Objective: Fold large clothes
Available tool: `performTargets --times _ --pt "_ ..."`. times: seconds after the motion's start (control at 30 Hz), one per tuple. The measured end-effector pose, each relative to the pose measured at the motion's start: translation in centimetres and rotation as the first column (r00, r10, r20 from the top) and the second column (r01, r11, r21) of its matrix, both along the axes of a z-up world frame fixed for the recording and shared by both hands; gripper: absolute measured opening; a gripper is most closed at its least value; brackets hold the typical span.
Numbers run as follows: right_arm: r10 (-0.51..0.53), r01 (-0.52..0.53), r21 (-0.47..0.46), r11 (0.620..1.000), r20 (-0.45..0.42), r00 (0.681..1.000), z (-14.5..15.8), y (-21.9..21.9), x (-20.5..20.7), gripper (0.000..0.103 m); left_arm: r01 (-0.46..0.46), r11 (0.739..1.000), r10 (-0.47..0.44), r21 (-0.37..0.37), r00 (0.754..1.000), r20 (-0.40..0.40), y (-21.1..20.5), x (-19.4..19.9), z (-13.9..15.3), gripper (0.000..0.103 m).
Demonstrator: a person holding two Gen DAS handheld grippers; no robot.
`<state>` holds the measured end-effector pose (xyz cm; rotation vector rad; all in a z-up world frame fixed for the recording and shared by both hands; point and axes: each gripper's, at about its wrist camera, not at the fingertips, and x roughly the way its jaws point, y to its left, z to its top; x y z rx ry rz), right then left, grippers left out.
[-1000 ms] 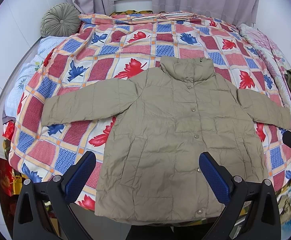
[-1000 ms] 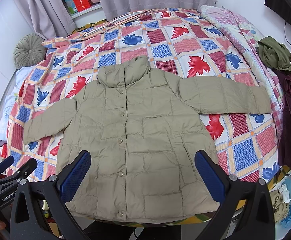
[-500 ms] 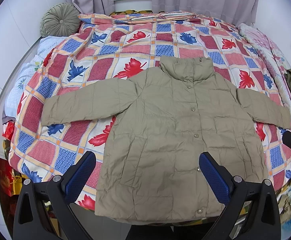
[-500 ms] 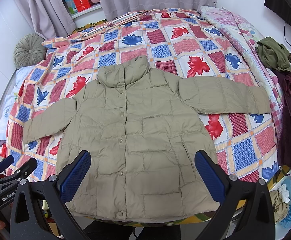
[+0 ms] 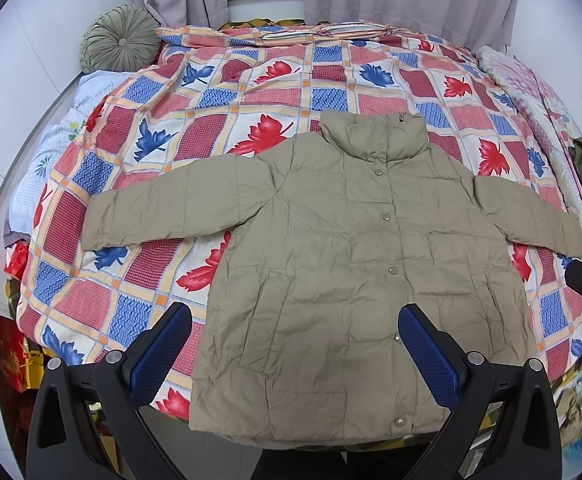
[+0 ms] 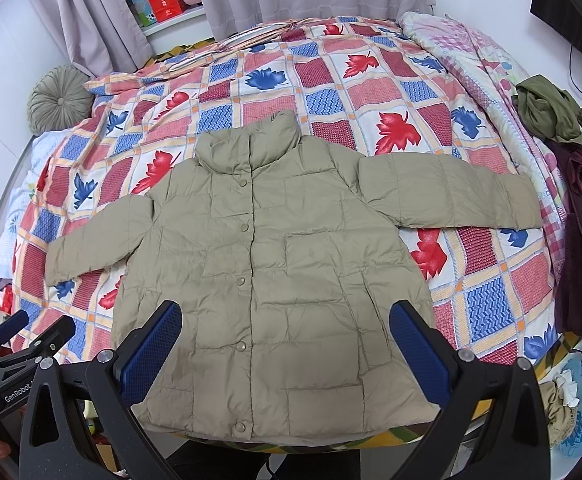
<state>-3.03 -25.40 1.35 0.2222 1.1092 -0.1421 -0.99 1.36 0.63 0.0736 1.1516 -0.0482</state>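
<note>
Both views show nothing gripped. From my left wrist, the left tongs [image 5: 293, 346] gape wide above the jacket [image 5: 355, 264], spread flat on the bed [image 5: 219, 92], collar away. From my right wrist, the right tongs [image 6: 285, 342] gape too; each sleeve lies outward, with open quilt beside.

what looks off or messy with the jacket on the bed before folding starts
Nothing stands out. The khaki jacket lies flat and buttoned on the quilt, both sleeves spread out, only its hem reaching the bed's edge. Both grippers hover open, clear of it.

Both grippers [image 5: 295, 340] [image 6: 285, 336] wide apart, empty
</note>
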Motion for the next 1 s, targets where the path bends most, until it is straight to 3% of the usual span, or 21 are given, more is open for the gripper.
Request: performTargets --times 0.77,1.0 --pt "0.003 -0.003 0.001 1.0 -0.003 1.0 -0.2 0.1 0.1 0.103 -0.002 1.0 0.002 -0.005 1.0 -0.004 0.2 -0.2 0.0 0.103" --pt "0.014 -0.013 0.027 1.0 -0.017 1.0 -0.3 1.3 0.3 0.103 -0.024 0.999 0.022 -0.039 0.999 -0.044 2.5 0.4 -2.4 0.103"
